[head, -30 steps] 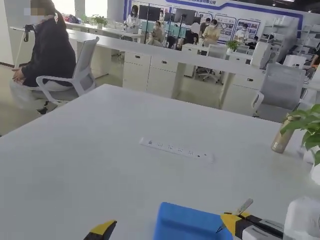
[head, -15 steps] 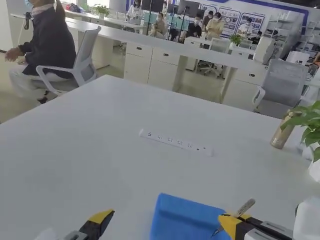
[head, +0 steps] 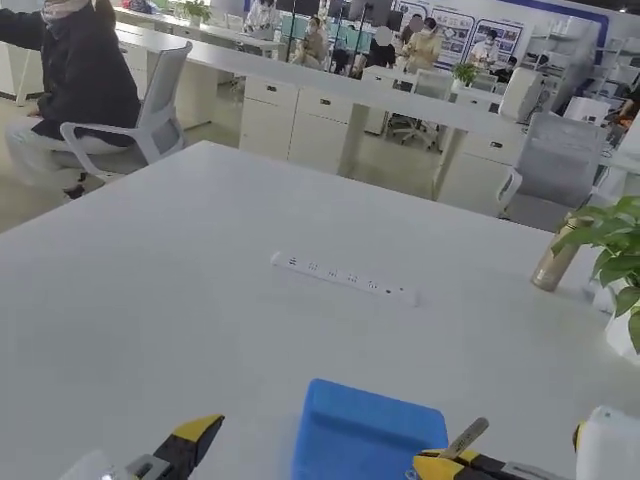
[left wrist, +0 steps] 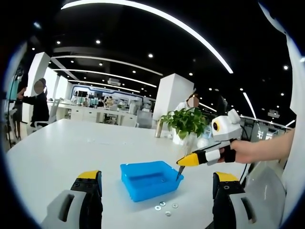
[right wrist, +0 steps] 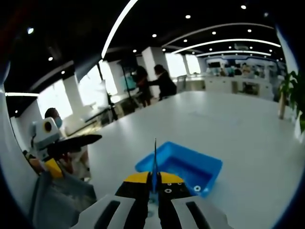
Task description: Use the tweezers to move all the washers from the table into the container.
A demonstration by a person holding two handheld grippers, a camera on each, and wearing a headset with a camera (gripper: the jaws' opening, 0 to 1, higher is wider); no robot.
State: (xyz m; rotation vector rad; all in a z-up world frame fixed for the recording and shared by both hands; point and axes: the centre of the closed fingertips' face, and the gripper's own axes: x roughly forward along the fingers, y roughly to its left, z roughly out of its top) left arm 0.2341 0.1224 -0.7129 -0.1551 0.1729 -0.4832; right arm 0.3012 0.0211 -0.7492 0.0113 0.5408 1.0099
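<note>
Working at a wide white table point(head: 200, 300), with a shallow blue container point(left wrist: 148, 179) sitting near its front edge. Holding the left gripper point(left wrist: 156, 177) wide open and empty, its jaws standing well apart to either side of the container in the left gripper view. Clamping a pair of tweezers point(right wrist: 155, 160) in the right gripper point(right wrist: 155, 178), jaws closed tight on the handle end, with the slim tips pointing forward and down, hovering just above a corner of the container and touching nothing. Seeing a small cluster of washers point(left wrist: 164, 206) lying on the table just beside the container, on the side nearest the left gripper. Not managing to tell whether any washer is already inside, the rings being too small to make out through the fisheye. Judging from all that, lining up for a pick, with most of the moving not yet done. Needing next to bring the tweezer tips down past the container's wall to the cluster, pinching one thin ring by its edge, then lifting it over the wall and releasing it inside.
</note>
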